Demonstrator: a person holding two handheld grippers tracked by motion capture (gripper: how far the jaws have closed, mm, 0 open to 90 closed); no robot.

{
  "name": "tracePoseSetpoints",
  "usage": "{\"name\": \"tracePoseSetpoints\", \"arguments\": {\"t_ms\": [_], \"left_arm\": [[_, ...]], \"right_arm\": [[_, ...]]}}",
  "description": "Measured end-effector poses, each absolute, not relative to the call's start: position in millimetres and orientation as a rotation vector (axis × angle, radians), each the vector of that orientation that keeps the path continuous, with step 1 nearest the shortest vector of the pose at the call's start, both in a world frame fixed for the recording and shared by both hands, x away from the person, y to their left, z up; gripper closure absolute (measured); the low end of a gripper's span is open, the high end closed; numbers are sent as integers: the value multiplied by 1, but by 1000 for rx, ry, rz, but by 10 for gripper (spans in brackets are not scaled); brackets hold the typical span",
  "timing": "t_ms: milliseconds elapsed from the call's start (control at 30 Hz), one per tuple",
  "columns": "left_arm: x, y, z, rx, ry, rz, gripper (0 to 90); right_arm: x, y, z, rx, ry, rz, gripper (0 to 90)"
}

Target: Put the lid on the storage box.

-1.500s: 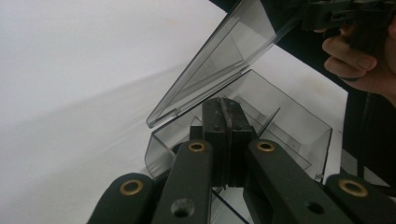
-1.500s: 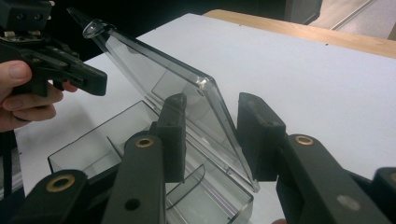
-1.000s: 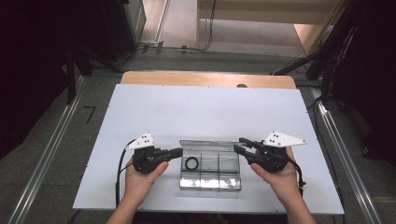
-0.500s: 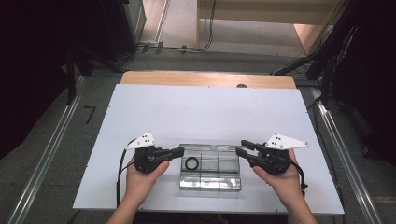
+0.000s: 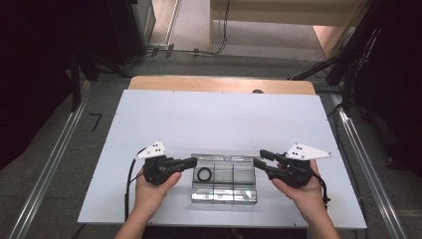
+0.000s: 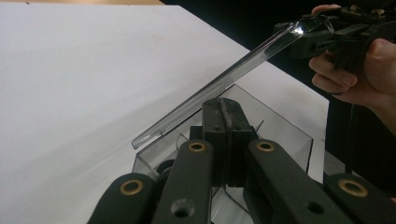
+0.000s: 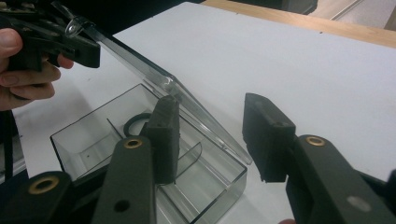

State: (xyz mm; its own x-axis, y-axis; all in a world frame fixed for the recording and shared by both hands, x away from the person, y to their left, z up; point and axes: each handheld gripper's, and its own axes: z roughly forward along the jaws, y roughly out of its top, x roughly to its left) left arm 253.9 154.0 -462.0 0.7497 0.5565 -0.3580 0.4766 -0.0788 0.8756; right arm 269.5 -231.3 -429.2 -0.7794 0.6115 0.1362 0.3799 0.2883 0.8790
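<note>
A clear compartment box [image 5: 224, 200] lies near the table's front edge, its lid [image 5: 221, 157] raised along the far side. A black ring [image 5: 203, 175] lies in its left rear compartment. My left gripper [image 5: 194, 162] is at the box's left end, and in the left gripper view its jaws [image 6: 224, 105] are pressed together above the box wall [image 6: 280, 126]. My right gripper [image 5: 259, 157] is at the right end; its jaws [image 7: 211, 100] have just been opening. The lid's [image 7: 154, 74] near end lies between them, untouched. The ring [image 7: 135, 122] shows past the left jaw.
The box rests on a white board [image 5: 219, 119] with wide bare room behind and to both sides. A wooden table edge [image 5: 219, 83] runs along the far side. Beyond lie dark floor, metal rails and cables [image 5: 164, 49].
The right gripper's jaws have spread wider apart around the lid's end. Both hands and the box have stayed where they were.
</note>
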Motion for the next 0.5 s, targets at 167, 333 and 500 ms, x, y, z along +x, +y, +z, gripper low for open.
{"name": "tracePoseSetpoints", "arguments": {"t_ms": [167,333,500], "left_arm": [[254,154,-462,1710,823,78,900],[255,154,-462,1710,822,79,900],[255,154,-462,1709,821,76,900]], "right_arm": [[268,-233,-429,911,2355,1486,461],[268,-238,-430,955,2351,1486,399],[267,-244,-432,980,2348,1474,421]]}}
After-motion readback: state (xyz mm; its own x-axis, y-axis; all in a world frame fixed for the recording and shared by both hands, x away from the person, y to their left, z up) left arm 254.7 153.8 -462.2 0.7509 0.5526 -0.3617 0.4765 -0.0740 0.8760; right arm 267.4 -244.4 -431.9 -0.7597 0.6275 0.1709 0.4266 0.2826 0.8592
